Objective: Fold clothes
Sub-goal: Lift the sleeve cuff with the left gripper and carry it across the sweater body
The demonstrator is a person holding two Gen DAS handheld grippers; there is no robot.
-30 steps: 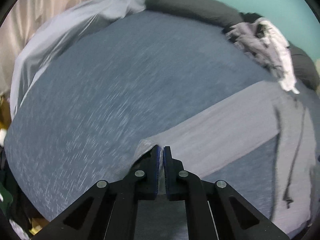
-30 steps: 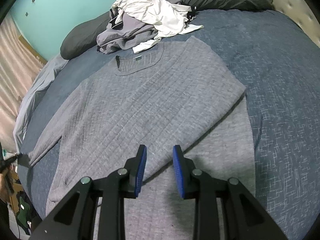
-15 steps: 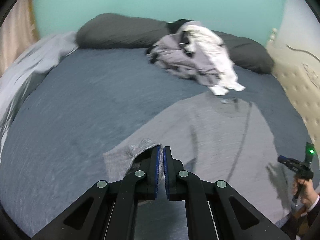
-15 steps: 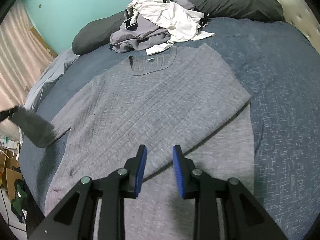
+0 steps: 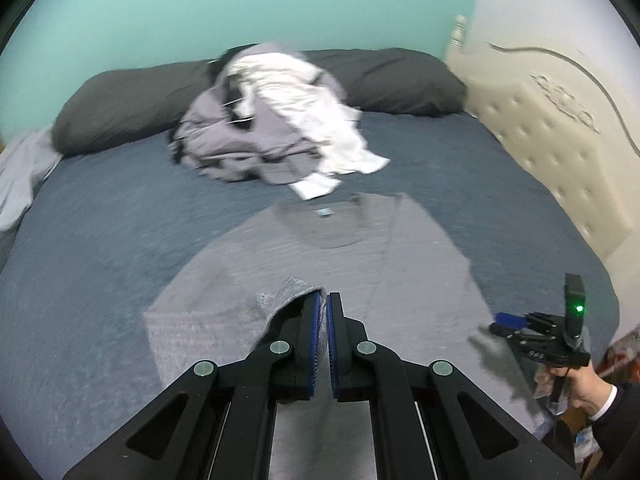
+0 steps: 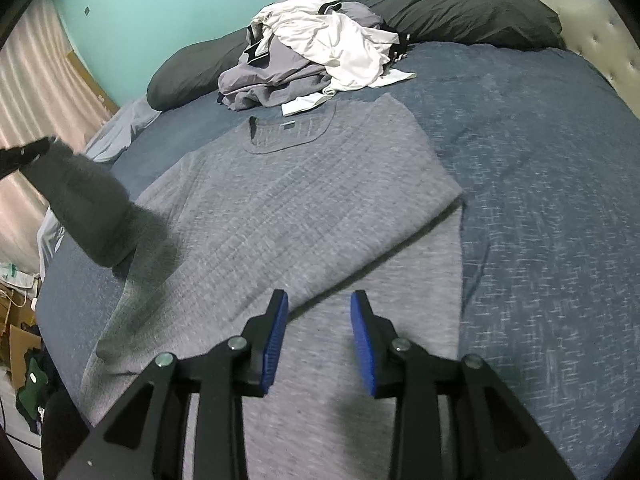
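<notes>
A grey knit sweater [image 6: 296, 208] lies face up on the blue bed cover [image 6: 540, 160], collar toward the pillows. Its right side is folded in, leaving a diagonal edge just ahead of my right gripper [image 6: 319, 300]. That gripper's jaws are opening, with nothing between the blue pads, and it hovers over the lower body of the sweater. My left gripper [image 5: 324, 300] is shut on the cuff of the sweater's left sleeve [image 5: 280, 292] and holds it lifted over the body. From the right wrist the raised sleeve [image 6: 88, 208] hangs blurred from the left gripper [image 6: 24, 154] at the far left.
A pile of grey and white clothes [image 6: 320, 56] sits just beyond the collar, with dark pillows [image 6: 460, 12] behind it. A cream tufted headboard [image 5: 560, 140] bounds the right side. A curtain [image 6: 36, 80] and floor clutter lie past the bed's left edge. A hand [image 5: 580, 392] holds the right gripper [image 5: 502, 325].
My left gripper has carried the sleeve up off the bed and across toward the sweater's body, swinging to face the pile. The right gripper's jaws have widened; it barely moved.
</notes>
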